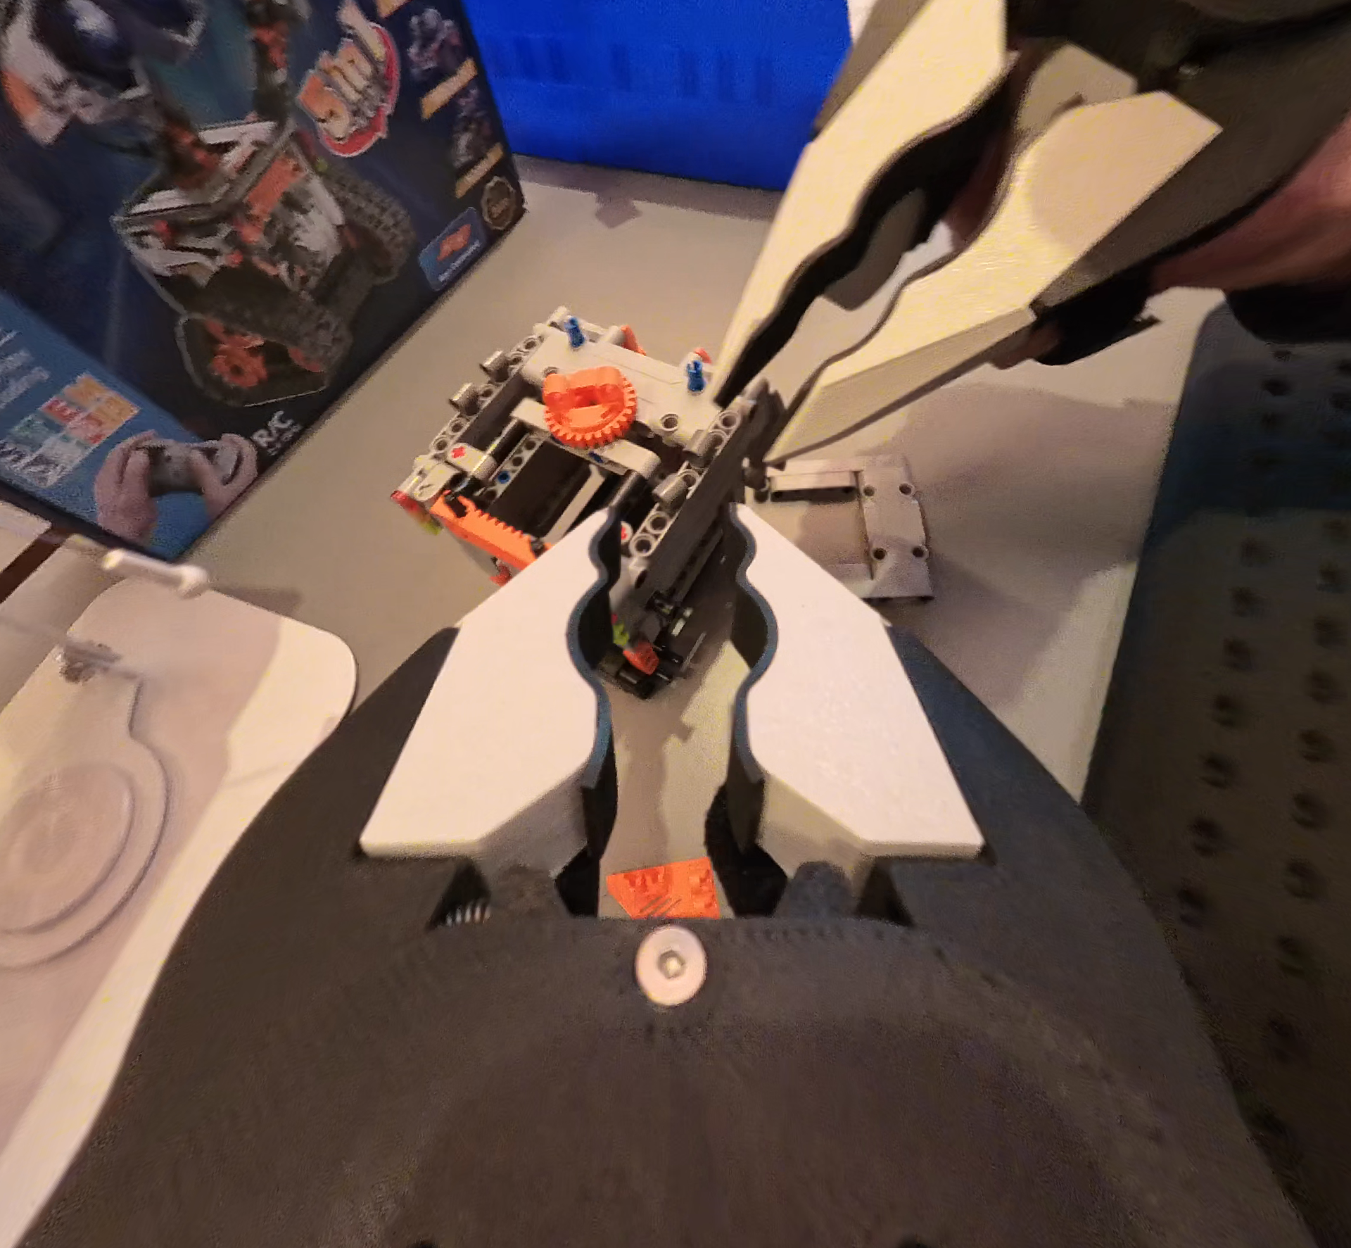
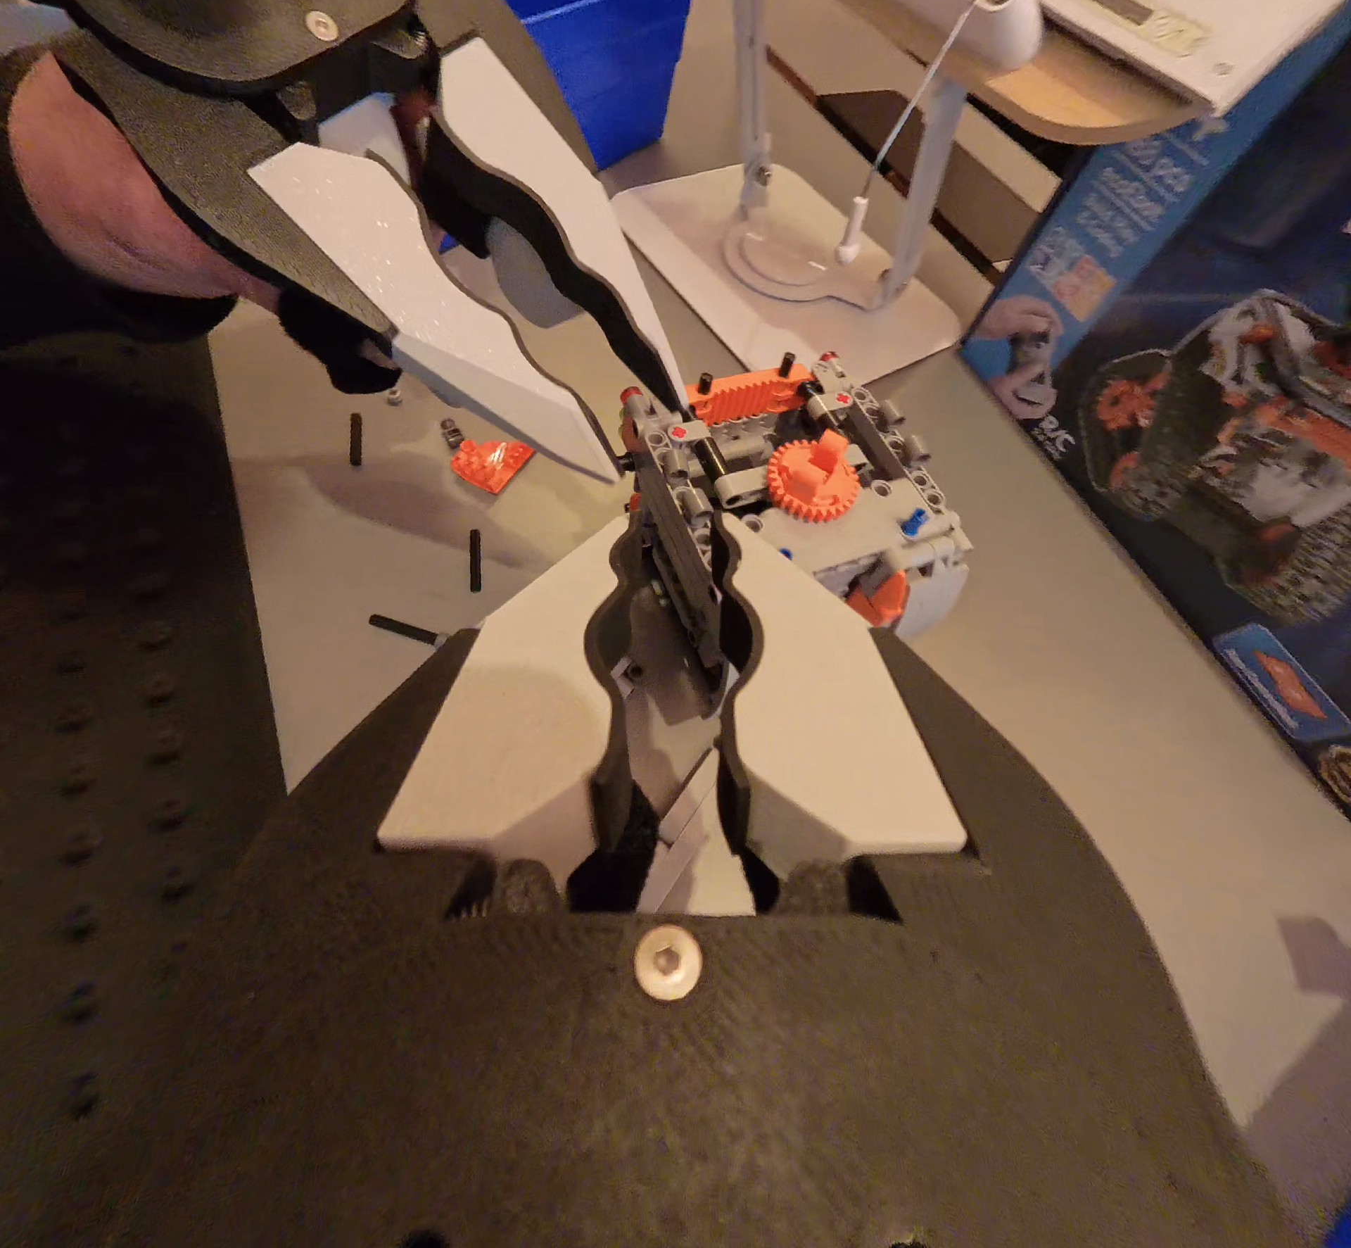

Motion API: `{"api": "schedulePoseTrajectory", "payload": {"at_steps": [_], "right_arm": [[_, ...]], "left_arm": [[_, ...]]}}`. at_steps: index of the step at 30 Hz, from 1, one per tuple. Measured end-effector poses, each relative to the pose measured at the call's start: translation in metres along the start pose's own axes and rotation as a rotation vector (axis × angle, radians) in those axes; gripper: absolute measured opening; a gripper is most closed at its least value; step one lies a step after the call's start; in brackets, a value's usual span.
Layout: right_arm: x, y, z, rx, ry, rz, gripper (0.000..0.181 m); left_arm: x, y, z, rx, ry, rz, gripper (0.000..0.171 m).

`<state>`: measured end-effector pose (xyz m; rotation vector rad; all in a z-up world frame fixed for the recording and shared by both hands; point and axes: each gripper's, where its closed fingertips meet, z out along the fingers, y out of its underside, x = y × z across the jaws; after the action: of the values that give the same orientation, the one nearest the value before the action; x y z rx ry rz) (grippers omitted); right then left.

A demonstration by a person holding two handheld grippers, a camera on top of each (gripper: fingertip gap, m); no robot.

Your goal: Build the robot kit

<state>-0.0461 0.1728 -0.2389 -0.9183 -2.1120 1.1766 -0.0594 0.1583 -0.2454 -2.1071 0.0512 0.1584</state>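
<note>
A grey, black and orange brick model (image 1: 621, 364) with an orange gear (image 1: 588, 408) on top sits on the grey table (image 1: 351, 481). My left gripper (image 1: 669, 525) is shut on the model's dark grey side frame (image 1: 702, 503) from the near end. My right gripper (image 1: 746, 430) reaches in from the upper right and pinches the same frame at its far end. In the right wrist view, my right gripper (image 2: 676, 525) is shut on that frame (image 2: 676, 555), beside the gear (image 2: 811, 474). The left gripper (image 2: 651, 441) clamps the model's corner from the upper left.
A blue bin (image 1: 658, 65) stands behind, and a printed toy box (image 1: 219, 189) at the left. A white stand base (image 2: 789, 277) is near. A loose orange piece (image 2: 490, 460), black pins (image 2: 475, 558) and a grey plate part (image 1: 884, 525) lie on the table. A dark perforated mat (image 1: 1257, 628) borders it. Only a small space, under 4 cm, lies between the two pairs of fingers.
</note>
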Motion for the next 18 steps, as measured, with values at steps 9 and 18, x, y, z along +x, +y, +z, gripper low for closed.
{"api": "schedulePoseTrajectory", "payload": {"at_steps": [9, 18], "right_arm": [[0.0061, 0.0044, 0.0124, -0.018, -0.104, 0.006, 0.006], [0.0084, 0.0044, 0.0132, 0.000, -0.069, 0.077, 0.005]], "left_arm": [[-0.0005, -0.0013, 0.0108, -0.018, 0.087, 0.002, 0.007], [-0.0028, -0.0016, 0.0122, -0.018, 0.000, -0.113, 0.006]]}}
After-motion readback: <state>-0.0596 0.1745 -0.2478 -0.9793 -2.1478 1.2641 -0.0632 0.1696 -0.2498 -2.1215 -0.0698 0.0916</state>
